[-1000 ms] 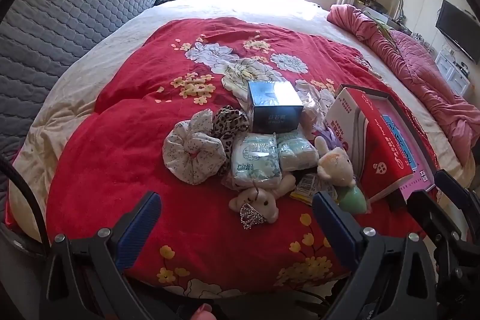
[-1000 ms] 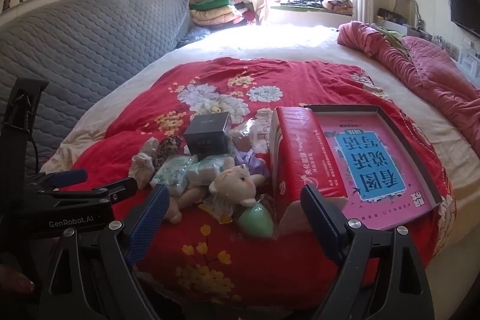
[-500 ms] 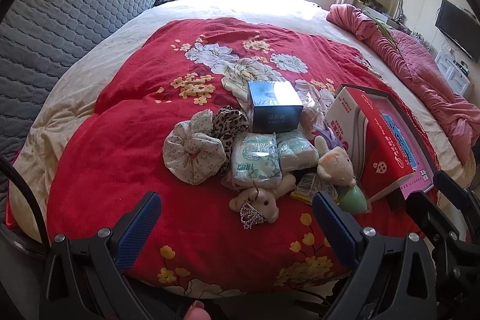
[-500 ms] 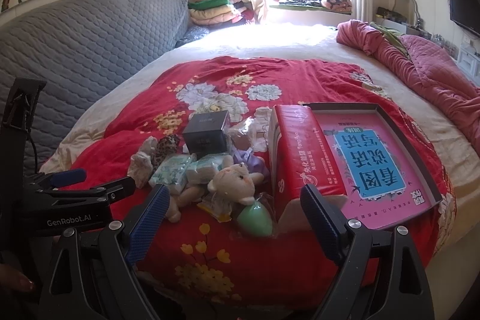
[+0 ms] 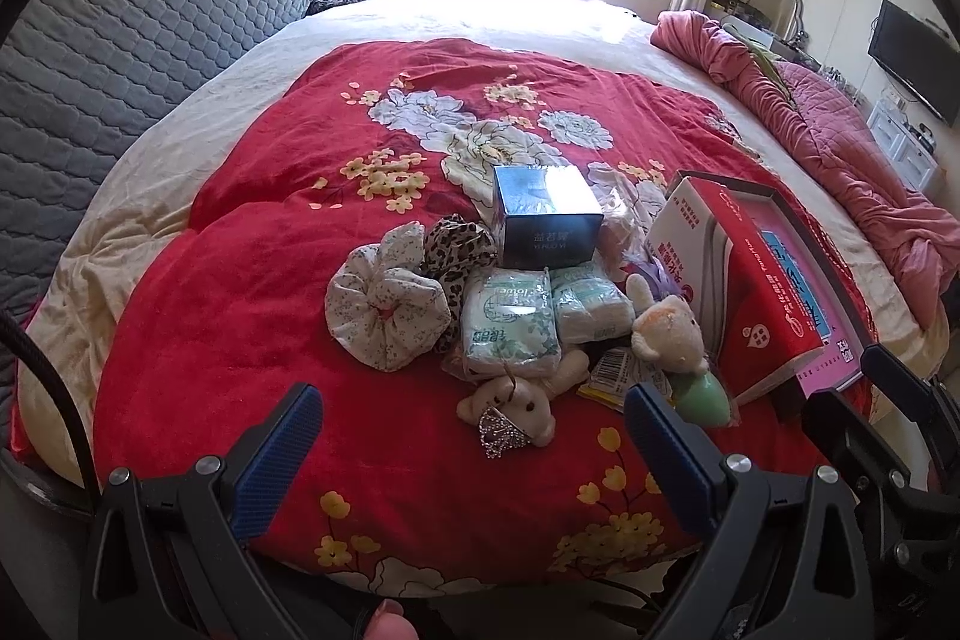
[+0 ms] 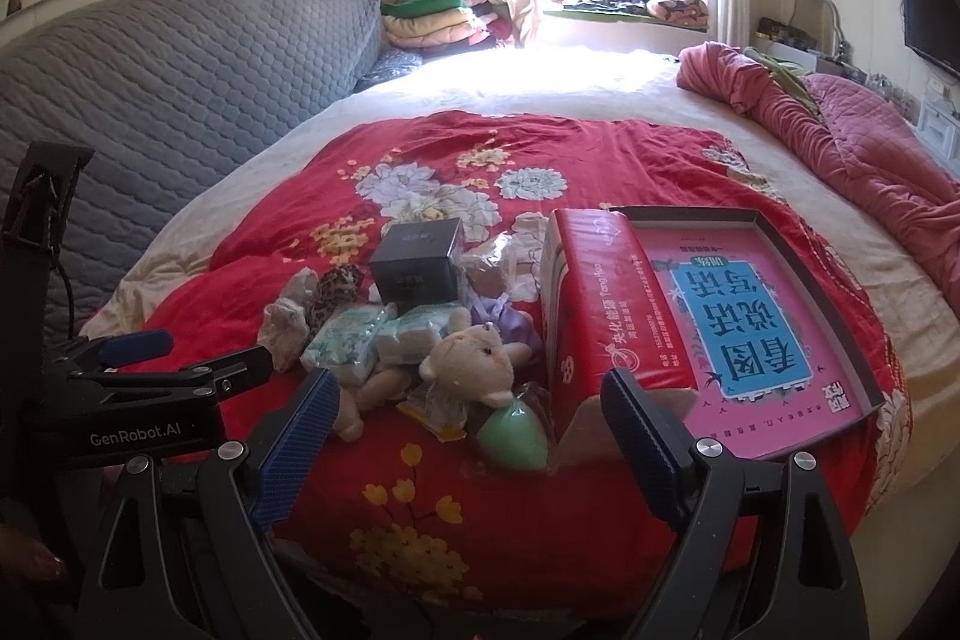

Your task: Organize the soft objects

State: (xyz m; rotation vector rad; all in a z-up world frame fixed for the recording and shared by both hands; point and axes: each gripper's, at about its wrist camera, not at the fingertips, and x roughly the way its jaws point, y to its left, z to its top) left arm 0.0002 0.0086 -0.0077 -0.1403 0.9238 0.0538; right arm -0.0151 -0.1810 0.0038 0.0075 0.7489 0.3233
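Your left gripper [image 5: 471, 436] has its jaws wide apart and empty, held over the near edge of the bed [image 5: 198, 100], above the red blanket [image 5: 240, 292]. Your right gripper [image 6: 468, 418] is just as wide apart and holds nothing, also at the near edge, a little to the right of the left one. The soft things lie in one heap on the blanket near that edge. At the left of the heap is a white scrunchie [image 5: 384, 313] with a leopard scrunchie [image 5: 453, 244] touching it behind. Next to them lie two tissue packs [image 5: 510, 322], side by side, and a dark box [image 5: 546, 214] stands just behind those. A small bear [image 5: 516, 409] with a glittery crown lies in front of the packs, closest to your left gripper. To its right a second plush [image 6: 474, 361] leans over a green egg-shaped base [image 6: 513, 433], with a yellow wrapper [image 5: 612, 376] tucked between the two toys. Just beside the plush on the right stands a red carton [image 6: 591, 304], and it leans against an open box lid [image 6: 834, 304] holding a pink and blue booklet [image 6: 744, 334]. A pink quilt [image 6: 858, 142] is bunched along the far right edge of the bed, well apart from the heap.
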